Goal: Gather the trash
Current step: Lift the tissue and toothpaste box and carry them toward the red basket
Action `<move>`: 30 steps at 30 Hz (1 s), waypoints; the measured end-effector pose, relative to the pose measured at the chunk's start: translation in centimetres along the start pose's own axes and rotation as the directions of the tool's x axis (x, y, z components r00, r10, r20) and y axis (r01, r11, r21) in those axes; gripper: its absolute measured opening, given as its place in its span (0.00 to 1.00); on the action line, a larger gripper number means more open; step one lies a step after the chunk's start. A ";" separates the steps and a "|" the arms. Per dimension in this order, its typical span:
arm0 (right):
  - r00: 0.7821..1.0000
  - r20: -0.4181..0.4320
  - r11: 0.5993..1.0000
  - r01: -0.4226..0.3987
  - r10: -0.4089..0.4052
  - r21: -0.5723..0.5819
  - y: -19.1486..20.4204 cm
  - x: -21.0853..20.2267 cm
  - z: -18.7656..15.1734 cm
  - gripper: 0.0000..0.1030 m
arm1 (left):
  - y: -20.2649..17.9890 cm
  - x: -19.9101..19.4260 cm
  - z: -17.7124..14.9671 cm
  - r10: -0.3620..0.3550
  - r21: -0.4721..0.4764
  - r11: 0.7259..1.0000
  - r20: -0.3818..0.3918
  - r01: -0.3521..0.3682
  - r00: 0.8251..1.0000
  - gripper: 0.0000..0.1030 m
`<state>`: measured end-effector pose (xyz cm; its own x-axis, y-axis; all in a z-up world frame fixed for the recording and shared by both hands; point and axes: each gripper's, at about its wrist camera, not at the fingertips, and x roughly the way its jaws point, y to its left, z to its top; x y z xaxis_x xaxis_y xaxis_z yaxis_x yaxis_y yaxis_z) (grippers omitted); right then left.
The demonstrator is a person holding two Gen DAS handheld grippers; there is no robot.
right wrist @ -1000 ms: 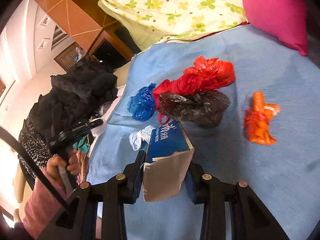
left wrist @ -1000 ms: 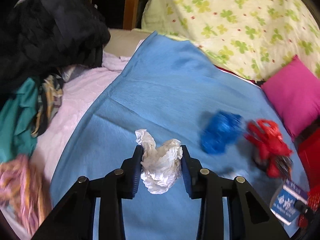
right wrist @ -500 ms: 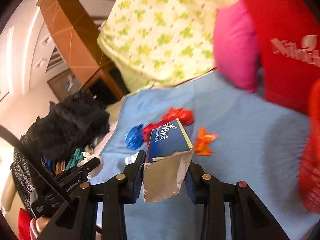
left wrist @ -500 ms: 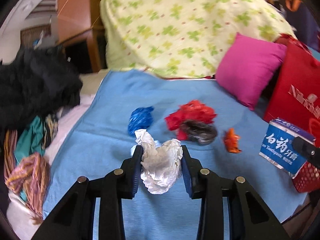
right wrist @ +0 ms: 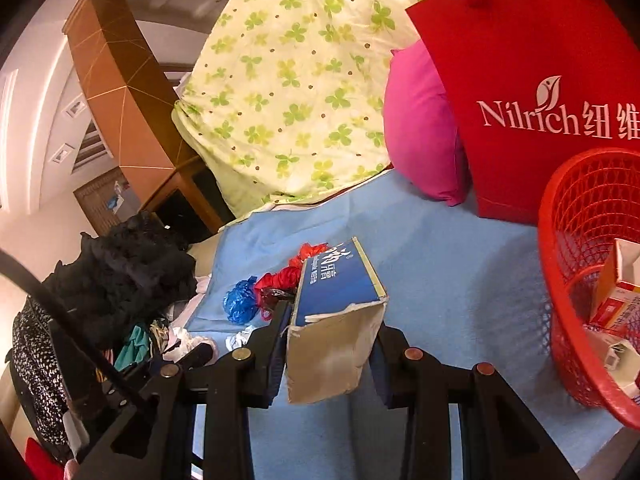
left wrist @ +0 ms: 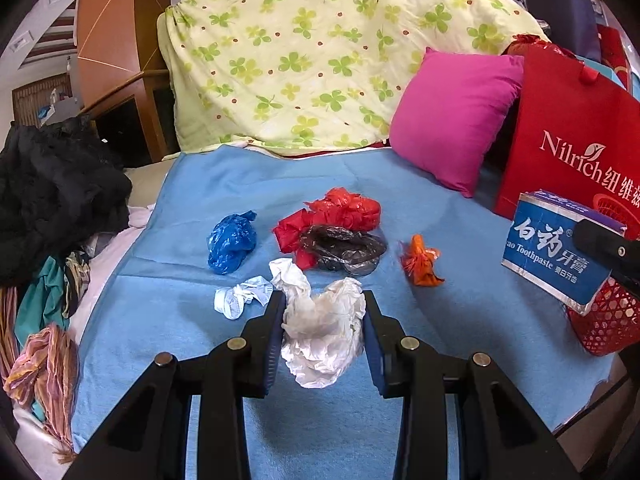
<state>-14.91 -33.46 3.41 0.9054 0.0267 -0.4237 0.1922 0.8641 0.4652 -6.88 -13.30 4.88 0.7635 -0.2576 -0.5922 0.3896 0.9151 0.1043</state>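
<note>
Right wrist view: red basket at the right edge on the blue blanket, stiff mesh, already holding a few small cartons. Toothpaste box clamped between the jaws of the right gripper, raised above the blanket just beside the basket. Probably light and empty, thin card, torn at the near end; easy to crush, so best held across the flat sides, as now.

Left wrist view: crumpled white paper pinched in the left gripper, above the blanket. Soft, almost no weight, springy; any fold good for holding. Still lying on the blanket: red bag touching dark bag, blue bag, orange bag, small white scrap. Thin, slippery film, best taken at a bunched part.
</note>
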 end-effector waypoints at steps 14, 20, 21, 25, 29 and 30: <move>1.000 0.003 0.999 0.008 -0.008 -0.043 0.8 0.4 -0.4 0.37 | 0.2 0.6 -0.5 0.030 0.003 1.000 -0.001 -0.030 1.000 0.37; 1.000 0.008 0.999 0.010 -0.010 -0.040 0.4 0.1 -0.4 0.37 | -0.3 0.5 -0.6 0.039 0.017 0.999 0.006 -0.040 0.999 0.37; 1.000 0.008 0.999 0.010 -0.010 -0.039 0.4 0.1 -0.4 0.37 | -0.3 0.6 -0.6 0.040 0.018 0.999 0.005 -0.040 0.999 0.37; 1.000 0.006 0.999 0.009 -0.009 -0.041 0.3 0.1 -0.4 0.37 | -0.6 0.8 -0.6 0.034 0.025 0.999 0.001 -0.034 0.999 0.38; 1.000 0.004 0.999 0.010 -0.010 -0.039 0.2 0.1 -0.4 0.37 | -0.9 0.9 -0.6 0.029 0.032 0.999 0.000 -0.029 1.000 0.38; 1.000 0.006 0.999 0.011 -0.011 -0.039 0.2 0.1 -0.4 0.37 | -1.0 0.9 -0.5 0.027 0.031 0.999 -0.001 -0.027 1.000 0.38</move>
<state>-14.93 -33.08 3.21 0.9053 0.0145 -0.4244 0.1871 0.8835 0.4295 -6.85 -14.30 3.84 0.7734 -0.2327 -0.5897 0.3848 0.9115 0.1450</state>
